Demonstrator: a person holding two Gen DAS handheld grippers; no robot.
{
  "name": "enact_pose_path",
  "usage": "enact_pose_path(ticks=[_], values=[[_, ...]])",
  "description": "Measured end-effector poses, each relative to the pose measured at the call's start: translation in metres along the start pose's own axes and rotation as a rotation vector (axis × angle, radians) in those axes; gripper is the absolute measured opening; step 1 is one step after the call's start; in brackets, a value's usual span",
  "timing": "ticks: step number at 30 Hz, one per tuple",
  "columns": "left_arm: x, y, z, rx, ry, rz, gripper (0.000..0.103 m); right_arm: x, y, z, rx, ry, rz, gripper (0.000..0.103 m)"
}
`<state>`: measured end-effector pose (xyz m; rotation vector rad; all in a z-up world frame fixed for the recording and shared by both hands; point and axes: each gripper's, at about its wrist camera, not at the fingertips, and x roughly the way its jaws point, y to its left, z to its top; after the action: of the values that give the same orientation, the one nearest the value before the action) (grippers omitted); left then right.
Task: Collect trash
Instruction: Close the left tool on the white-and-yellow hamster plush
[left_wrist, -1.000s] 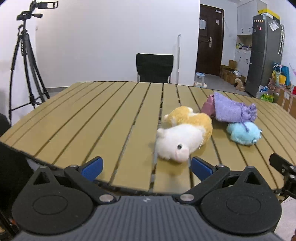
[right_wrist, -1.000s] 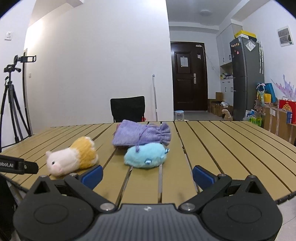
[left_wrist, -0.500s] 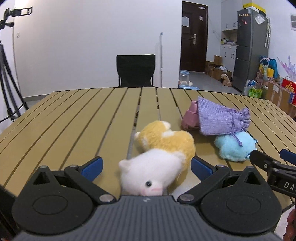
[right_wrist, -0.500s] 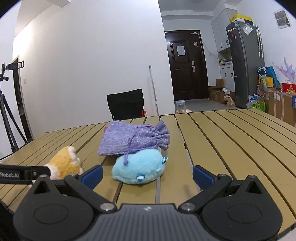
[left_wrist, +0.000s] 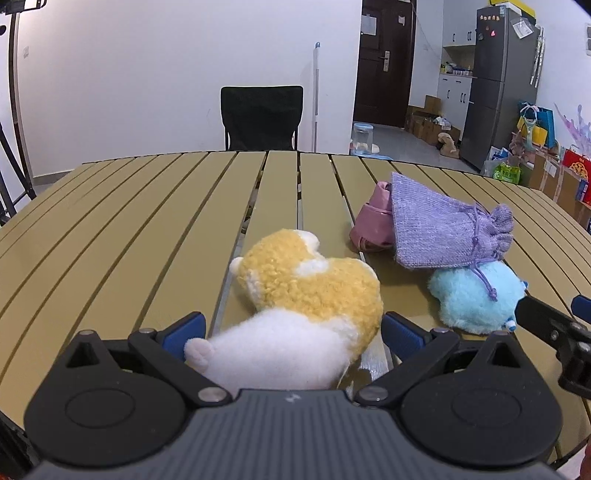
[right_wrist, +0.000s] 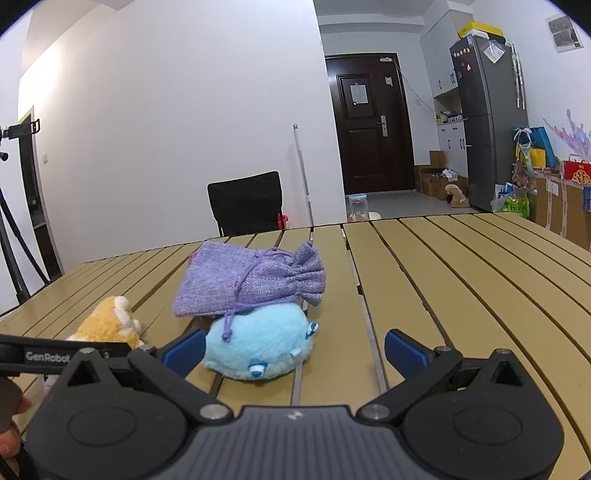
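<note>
A yellow-and-white plush toy (left_wrist: 303, 306) lies on the slatted table (left_wrist: 129, 229); its white end sits between the open fingers of my left gripper (left_wrist: 291, 332). To its right, a light blue plush (left_wrist: 476, 299) rests under the edge of a purple drawstring bag (left_wrist: 443, 229), which leans on a pink pouch (left_wrist: 373, 221). In the right wrist view the blue plush (right_wrist: 258, 343) lies between the open fingers of my right gripper (right_wrist: 293, 349), nearer the left one, with the purple bag (right_wrist: 251, 280) on top. The yellow plush (right_wrist: 107, 325) shows at the left.
A black chair (left_wrist: 262, 118) stands behind the table's far edge. A tripod (right_wrist: 14, 229) is at the left, a fridge (right_wrist: 487, 122) and boxes at the right. The other gripper's finger (left_wrist: 550, 328) pokes in from the right of the left wrist view.
Both grippers have moved forward over the table. The yellow-and-white plush has come in between the left fingers, the blue plush between the right ones. Both stay open.
</note>
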<state>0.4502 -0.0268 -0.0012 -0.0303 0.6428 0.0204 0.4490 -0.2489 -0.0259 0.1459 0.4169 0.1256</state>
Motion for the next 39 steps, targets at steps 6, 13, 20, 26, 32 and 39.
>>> enact_pose_path(ticks=[6,13,20,26,32,39], values=[[0.005,-0.001,-0.004,-0.007,-0.002,0.009,0.098,0.001,0.001,0.001,0.015,0.002,0.001,0.103],[0.0,-0.001,-0.007,0.003,-0.039,0.027,0.08,0.01,0.016,0.004,0.026,0.017,0.001,0.103],[-0.011,0.015,-0.003,-0.034,-0.075,0.03,0.053,0.026,0.032,0.008,0.042,0.059,-0.006,0.103],[-0.012,0.018,-0.005,-0.016,-0.061,0.022,0.055,0.042,0.045,0.008,0.01,0.111,-0.055,0.103],[-0.007,0.021,-0.006,-0.028,-0.006,0.009,0.07,0.051,0.044,0.012,0.02,0.151,-0.06,0.103],[0.001,0.023,-0.005,-0.061,0.021,-0.001,0.081,0.062,0.046,0.016,0.001,0.184,-0.077,0.103]])
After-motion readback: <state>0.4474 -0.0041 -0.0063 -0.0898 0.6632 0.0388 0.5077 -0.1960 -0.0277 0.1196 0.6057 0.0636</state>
